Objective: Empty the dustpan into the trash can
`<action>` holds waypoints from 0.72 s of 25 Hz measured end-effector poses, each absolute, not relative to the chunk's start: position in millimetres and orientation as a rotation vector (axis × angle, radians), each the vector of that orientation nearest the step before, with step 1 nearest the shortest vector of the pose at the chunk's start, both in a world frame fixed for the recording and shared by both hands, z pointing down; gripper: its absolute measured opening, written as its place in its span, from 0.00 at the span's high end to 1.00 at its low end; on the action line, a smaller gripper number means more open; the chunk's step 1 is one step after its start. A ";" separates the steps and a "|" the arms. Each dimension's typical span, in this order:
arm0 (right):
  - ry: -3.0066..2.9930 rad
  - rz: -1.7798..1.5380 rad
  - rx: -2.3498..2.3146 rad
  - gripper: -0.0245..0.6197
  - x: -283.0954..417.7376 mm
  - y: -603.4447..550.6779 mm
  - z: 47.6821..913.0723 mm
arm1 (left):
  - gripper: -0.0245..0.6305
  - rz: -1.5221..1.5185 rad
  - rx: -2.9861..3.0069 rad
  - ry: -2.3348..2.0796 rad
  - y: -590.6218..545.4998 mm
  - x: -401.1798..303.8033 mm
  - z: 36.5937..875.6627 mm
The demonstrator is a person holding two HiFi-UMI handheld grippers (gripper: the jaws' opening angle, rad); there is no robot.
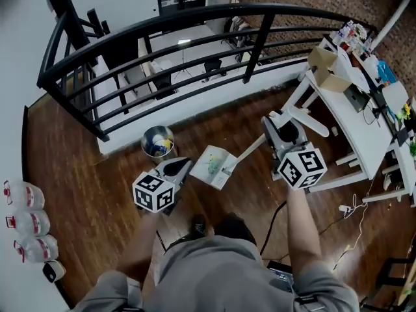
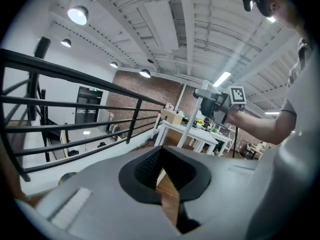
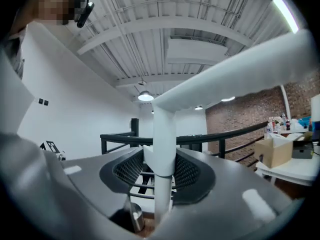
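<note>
A white dustpan hangs above the wooden floor, with some debris in it. Its long white handle runs up to the right. My right gripper is shut on that handle, whose upper part bends away to the upper right in the right gripper view. A round metal trash can stands by the railing base, left of the pan; it also shows low in the right gripper view as the trash can. My left gripper is beside the pan's left edge, shut with nothing in it.
A black curved railing runs across behind the can. A white table with a cardboard box stands to the right. Water bottles lie at the left wall. A cable trails on the floor at lower right.
</note>
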State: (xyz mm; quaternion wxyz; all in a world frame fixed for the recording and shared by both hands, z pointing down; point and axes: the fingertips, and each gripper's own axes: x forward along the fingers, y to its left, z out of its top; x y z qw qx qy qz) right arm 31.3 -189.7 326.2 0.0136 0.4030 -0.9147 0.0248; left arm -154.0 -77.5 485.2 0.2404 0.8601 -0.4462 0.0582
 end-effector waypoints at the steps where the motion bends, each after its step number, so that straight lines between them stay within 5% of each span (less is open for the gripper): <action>1: -2.880 0.074 1.234 0.71 16.7 -190.8 316.5 | 0.96 0.152 2.354 -1.249 -79.8 -168.2 479.7; 18: -3.195 0.050 0.502 0.79 -190.6 -257.0 257.3 | 0.96 0.051 2.094 -1.693 -120.5 -309.4 458.9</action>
